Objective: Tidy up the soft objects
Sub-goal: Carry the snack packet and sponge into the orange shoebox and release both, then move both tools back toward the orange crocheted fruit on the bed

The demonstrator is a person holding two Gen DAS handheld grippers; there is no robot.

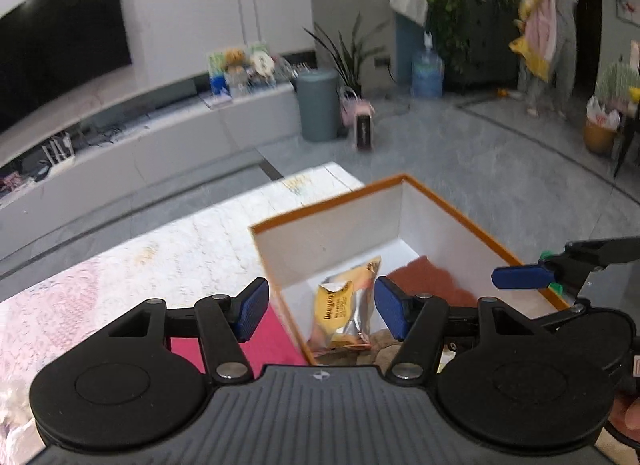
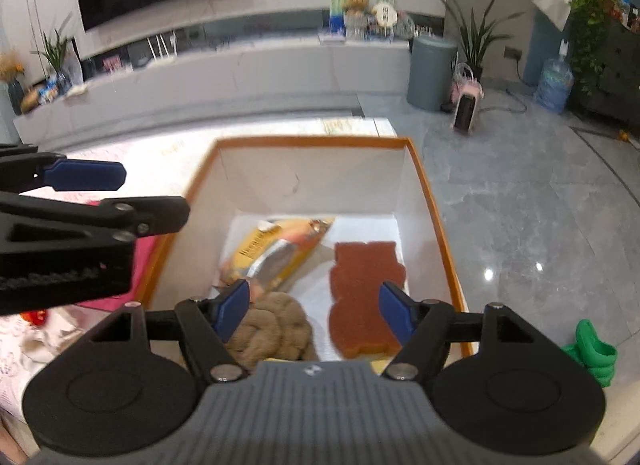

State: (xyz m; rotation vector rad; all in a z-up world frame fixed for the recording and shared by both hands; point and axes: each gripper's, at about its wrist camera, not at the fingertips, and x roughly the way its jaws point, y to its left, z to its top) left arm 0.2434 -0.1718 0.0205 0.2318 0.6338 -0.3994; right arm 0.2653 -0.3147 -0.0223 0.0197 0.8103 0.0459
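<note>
Here the right gripper [image 2: 314,311] hangs wide open and empty over the orange-rimmed box [image 2: 434,201], above a tan braided piece [image 2: 276,331] and a brown sponge [image 2: 362,293]. The left gripper [image 1: 320,315], equally spread, holds nothing; a yellow snack packet [image 2: 276,253] lies farther in.

The box [image 2: 436,221] is white inside with an orange rim, holding a rust-brown sponge [image 2: 362,297], a tan braided rope [image 2: 276,329] and a yellow-and-silver packet [image 2: 276,253], on a pale floral-patterned tabletop [image 1: 168,249], beside blue-padded black fingers [image 2: 394,315].
</note>
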